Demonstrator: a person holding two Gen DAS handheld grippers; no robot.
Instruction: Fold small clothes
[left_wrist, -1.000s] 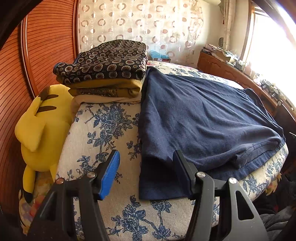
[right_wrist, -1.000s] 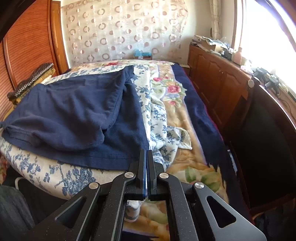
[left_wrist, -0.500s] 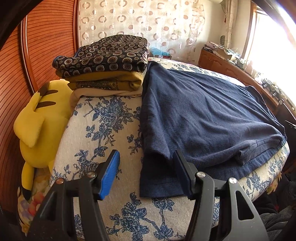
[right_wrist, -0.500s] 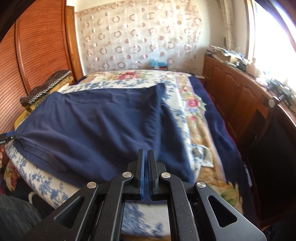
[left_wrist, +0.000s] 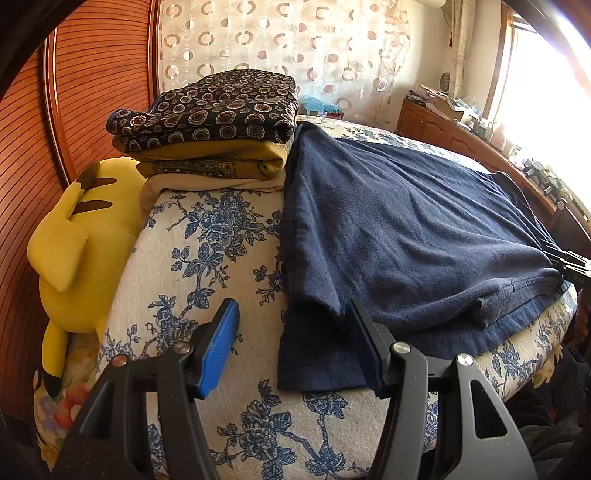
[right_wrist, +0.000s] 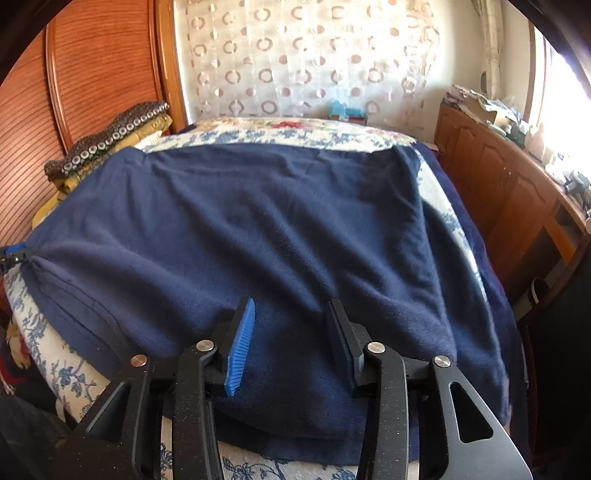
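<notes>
A navy blue shirt (left_wrist: 406, 229) lies spread flat on the blue-flowered bed cover (left_wrist: 207, 258); it fills the right wrist view (right_wrist: 266, 229) too. My left gripper (left_wrist: 291, 332) is open and empty, low over the shirt's near left sleeve corner. My right gripper (right_wrist: 291, 325) is open and empty, just above the shirt's near right edge. The right gripper's tip shows at the far right of the left wrist view (left_wrist: 572, 262), at the shirt's edge.
A stack of folded clothes (left_wrist: 218, 125) sits at the bed's far left, also in the right wrist view (right_wrist: 110, 140). A yellow plush toy (left_wrist: 77, 243) lies by the wooden headboard (left_wrist: 74, 92). A wooden cabinet (right_wrist: 517, 192) with clutter runs along the right.
My right gripper has opened and swung left over the shirt, which now lies spread flatter. My left gripper stays open and has shifted slightly over the sleeve corner.
</notes>
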